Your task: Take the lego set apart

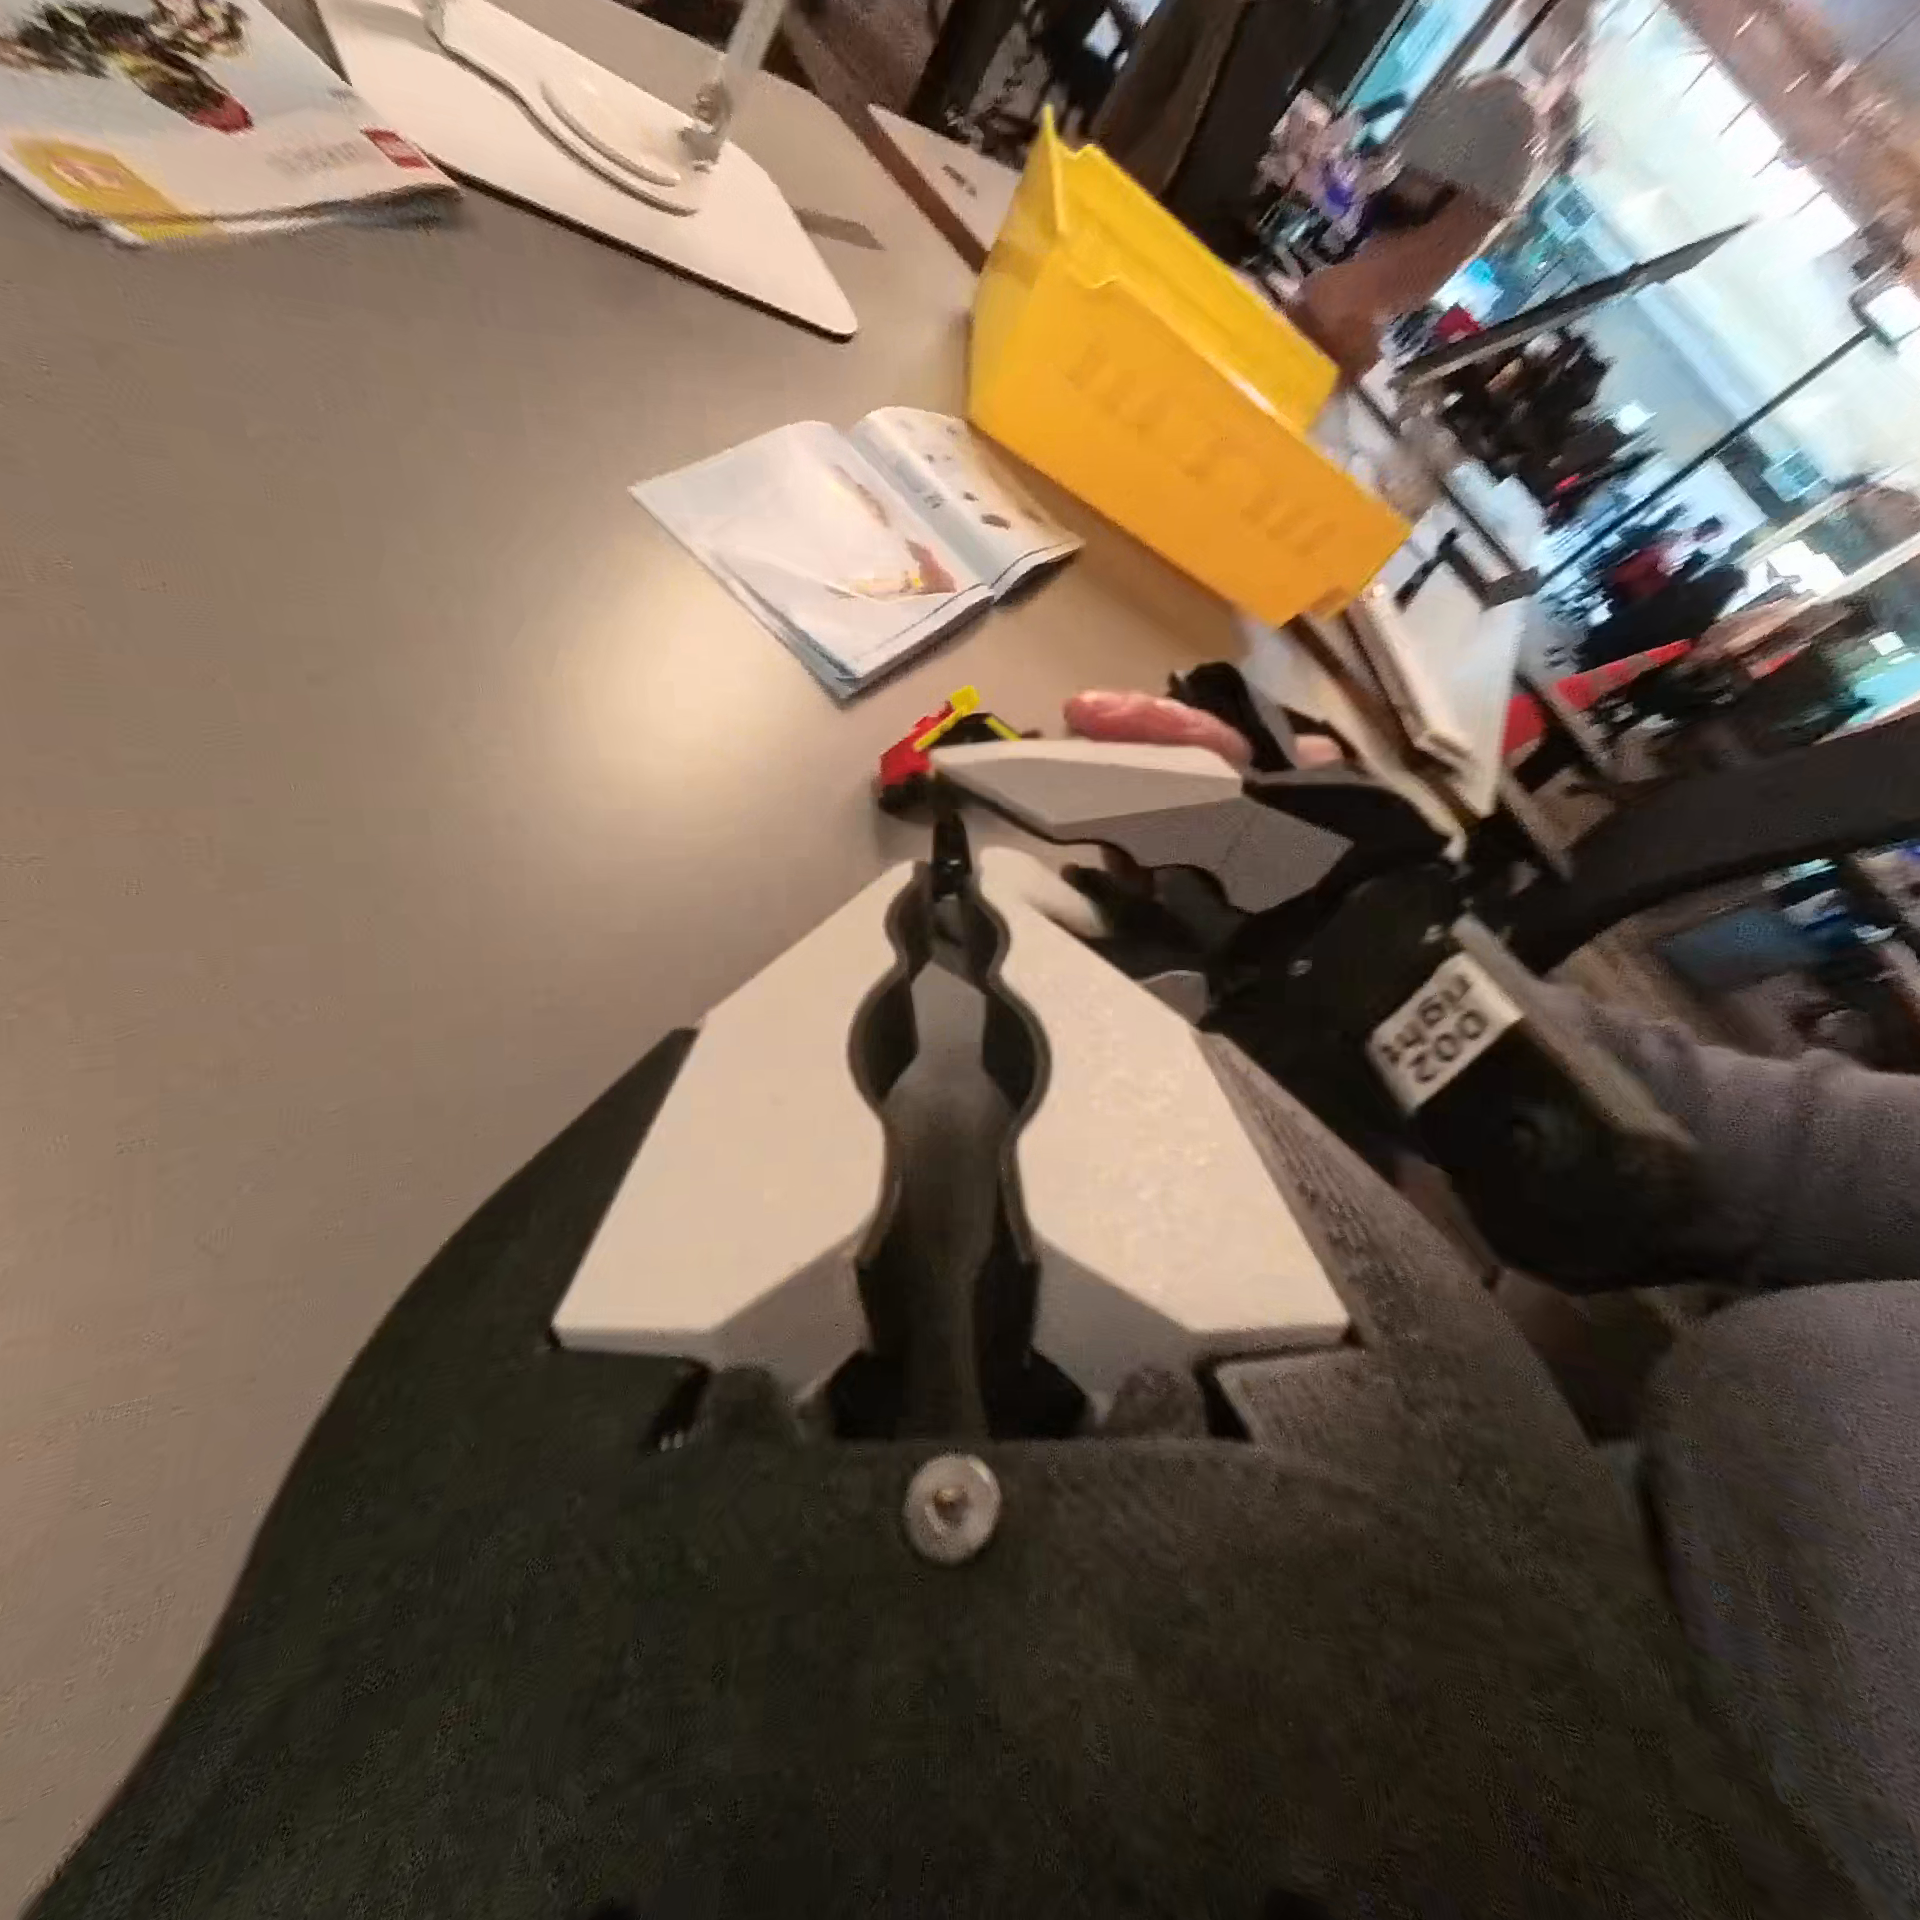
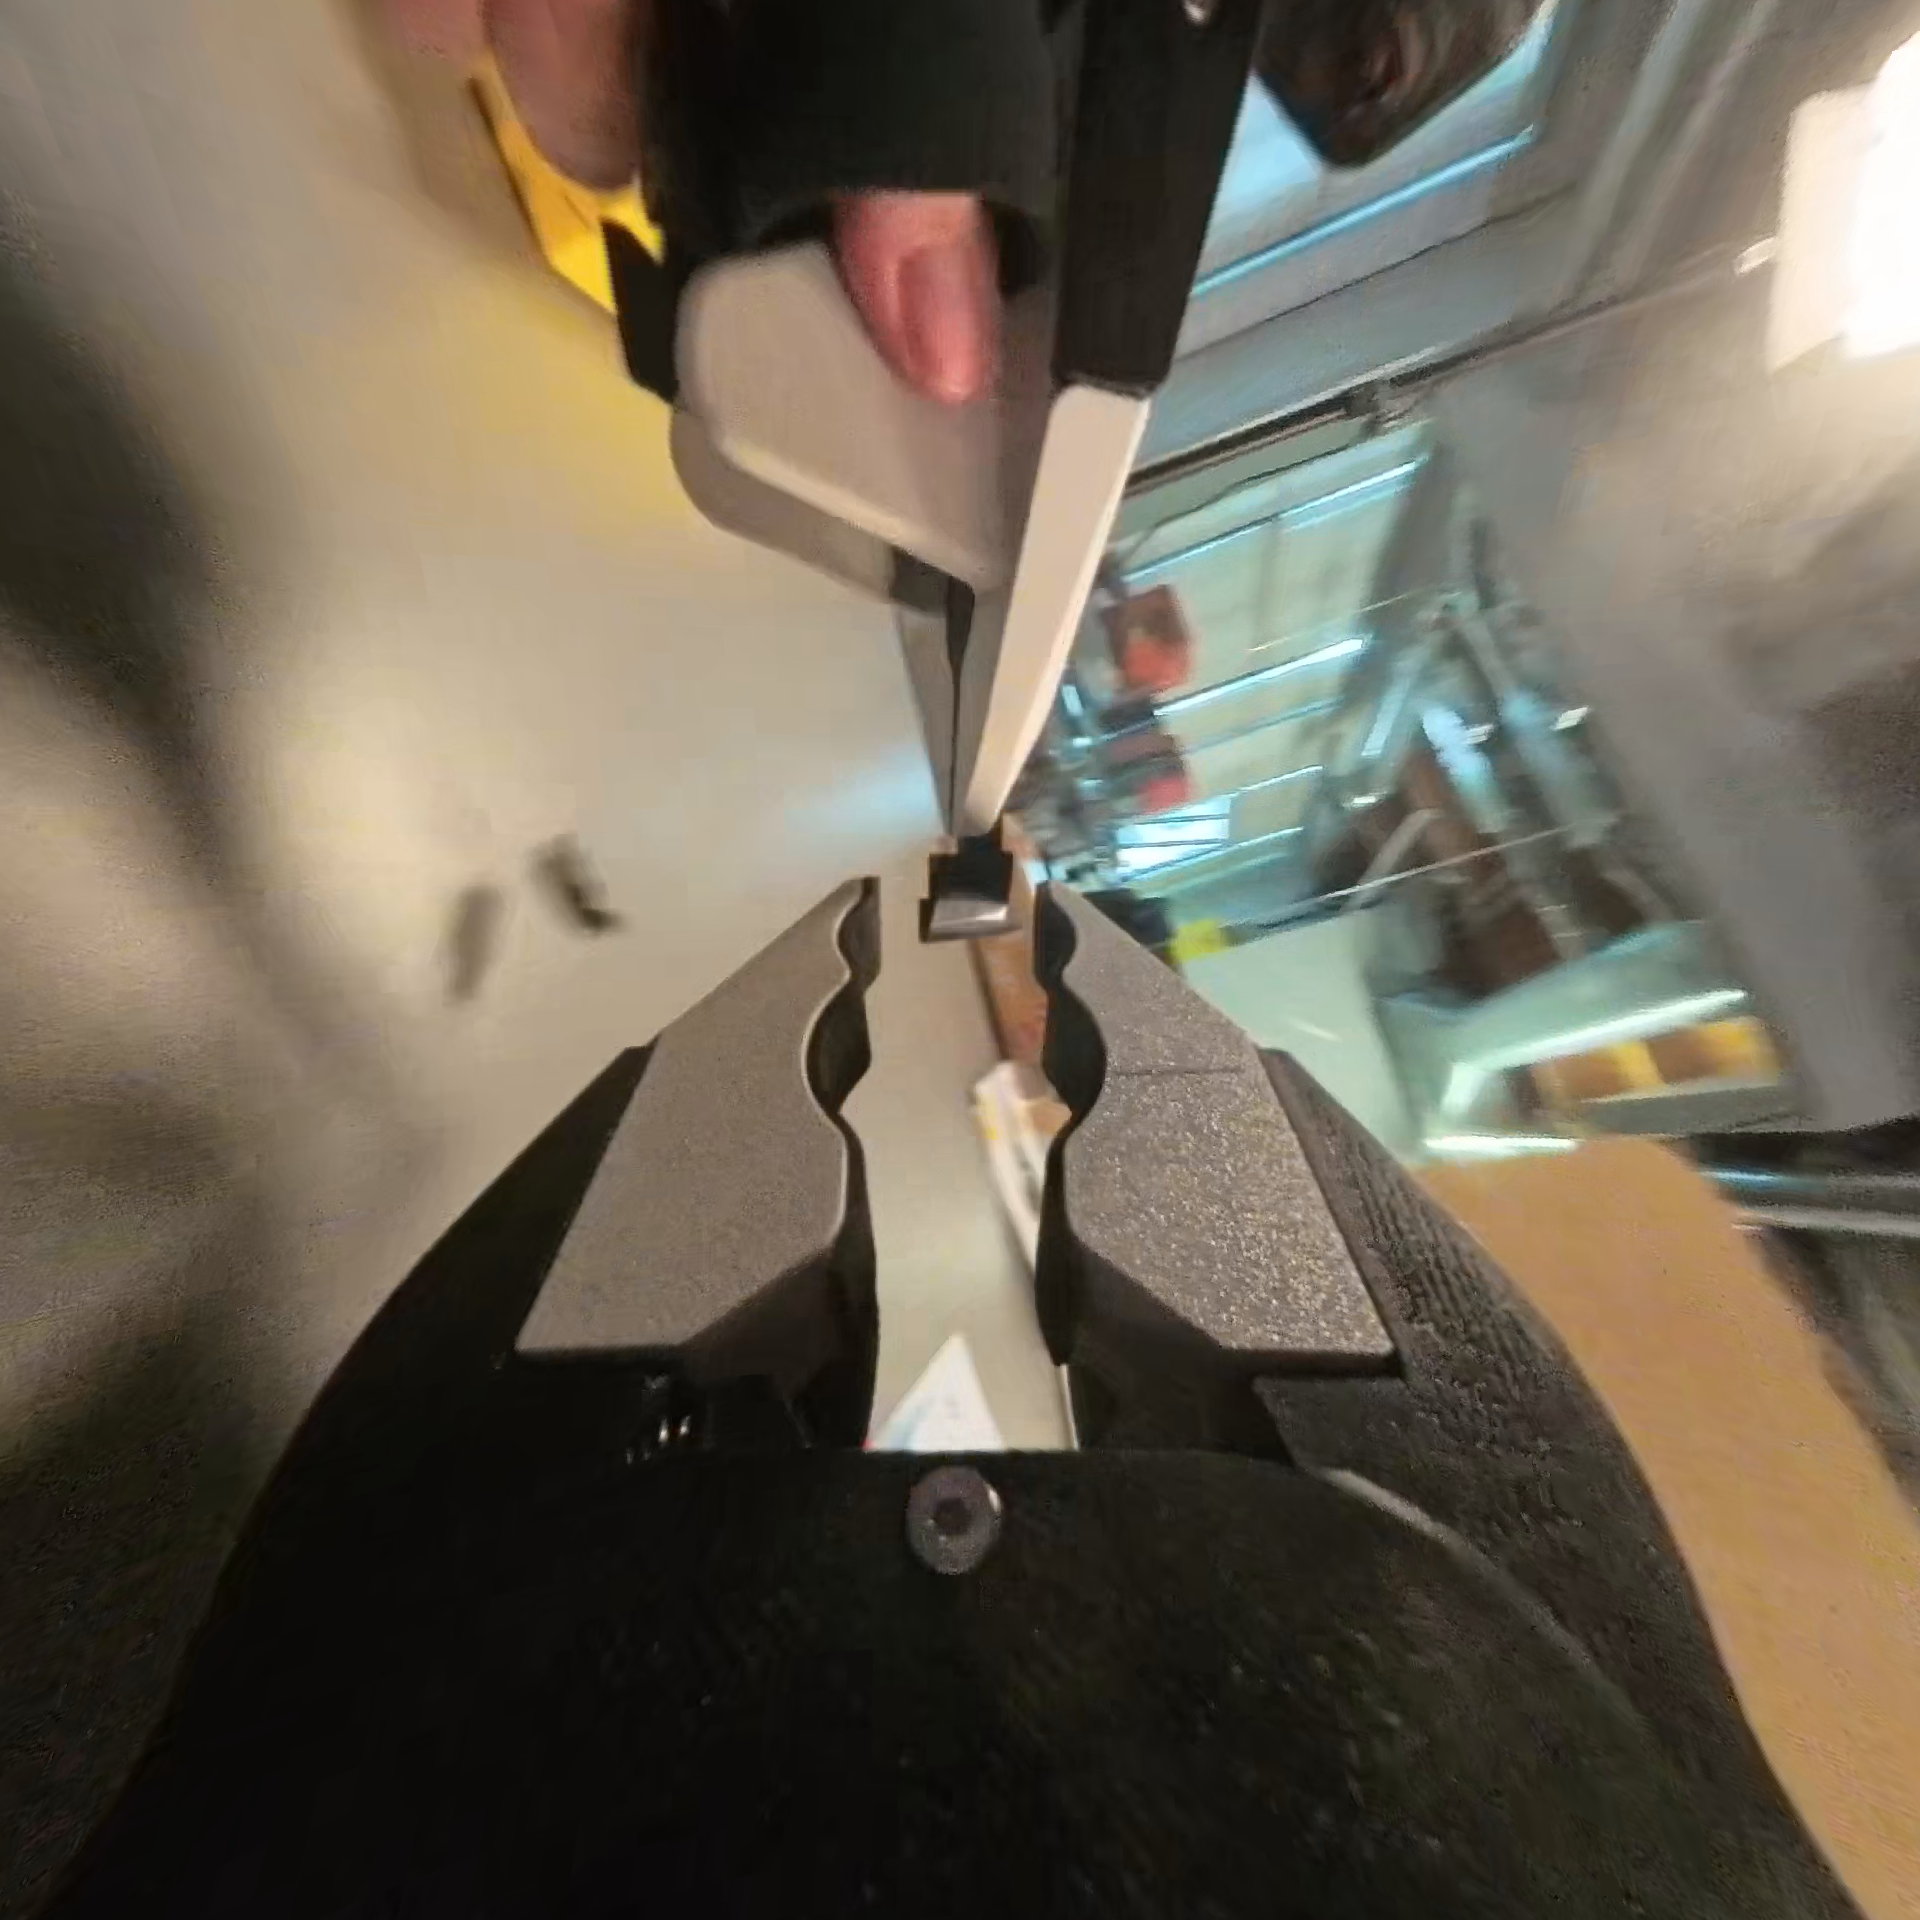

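My left gripper [image 1: 948,883] sits pinched almost fully together on a small black lego piece [image 1: 948,854] that sticks out past its grey fingertips, so I have that one firmly. My right gripper [image 2: 956,914] stands part open and holds nothing; in its own view a small black-and-grey lego piece [image 2: 968,902] hangs from the tips of the left gripper just ahead of its gap, not yet between the pads. I judge the step to be pulling this piece apart, so I want to slide the right jaws squarely around the lower grey half, close on it without touching the left tips, then pull straight away along the stud line rather than twist. Just beyond, the red, yellow and black lego model [image 1: 928,750] rests on the beige table [image 1: 312,623]. Farther off lie an open instruction booklet [image 1: 852,540] and a yellow plastic bin [image 1: 1164,405], a likely place for loose parts
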Available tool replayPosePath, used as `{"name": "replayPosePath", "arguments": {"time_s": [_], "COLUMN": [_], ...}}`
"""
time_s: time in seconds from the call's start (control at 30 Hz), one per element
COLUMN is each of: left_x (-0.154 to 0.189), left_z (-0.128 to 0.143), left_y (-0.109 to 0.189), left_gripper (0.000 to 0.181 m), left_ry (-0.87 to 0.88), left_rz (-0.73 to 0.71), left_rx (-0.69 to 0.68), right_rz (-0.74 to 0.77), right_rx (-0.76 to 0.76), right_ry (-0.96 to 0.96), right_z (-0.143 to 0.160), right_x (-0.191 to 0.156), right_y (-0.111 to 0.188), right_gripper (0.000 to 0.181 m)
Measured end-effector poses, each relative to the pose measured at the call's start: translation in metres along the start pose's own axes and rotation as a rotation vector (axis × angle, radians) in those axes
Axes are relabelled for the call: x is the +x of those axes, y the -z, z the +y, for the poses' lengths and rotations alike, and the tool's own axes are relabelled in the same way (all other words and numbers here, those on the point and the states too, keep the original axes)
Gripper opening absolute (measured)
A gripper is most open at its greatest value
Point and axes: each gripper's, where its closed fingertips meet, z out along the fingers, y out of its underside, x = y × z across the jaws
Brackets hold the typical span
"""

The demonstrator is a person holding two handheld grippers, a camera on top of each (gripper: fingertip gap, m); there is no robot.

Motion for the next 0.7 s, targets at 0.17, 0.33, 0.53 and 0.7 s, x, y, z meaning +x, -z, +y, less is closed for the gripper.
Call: {"name": "replayPosePath", "arguments": {"time_s": [0.17, 0.33, 0.53, 0.7], "left_x": [-0.011, -0.012, -0.065, -0.044], "left_z": [0.009, 0.017, 0.021, -0.002], "left_y": [-0.002, -0.005, 0.014, 0.045], "left_gripper": [0.003, 0.003, 0.004, 0.004], "left_ry": [-0.127, -0.168, -0.391, -0.302], "left_rz": [-0.113, -0.1, -0.412, -0.345], "left_rx": [-0.077, -0.105, -0.166, 0.006], "right_rz": [-0.139, -0.174, -0.384, -0.278], "right_rx": [-0.036, -0.072, -0.046, -0.064], "right_ry": [-0.134, -0.191, -0.334, -0.398], "right_z": [-0.002, 0.002, -0.004, 0.014], "right_x": [-0.017, -0.021, -0.04, -0.019], "right_y": [0.0, 0.0, 0.011, 0.009], "right_gripper": [0.024, 0.015, 0.014, 0.014]}}
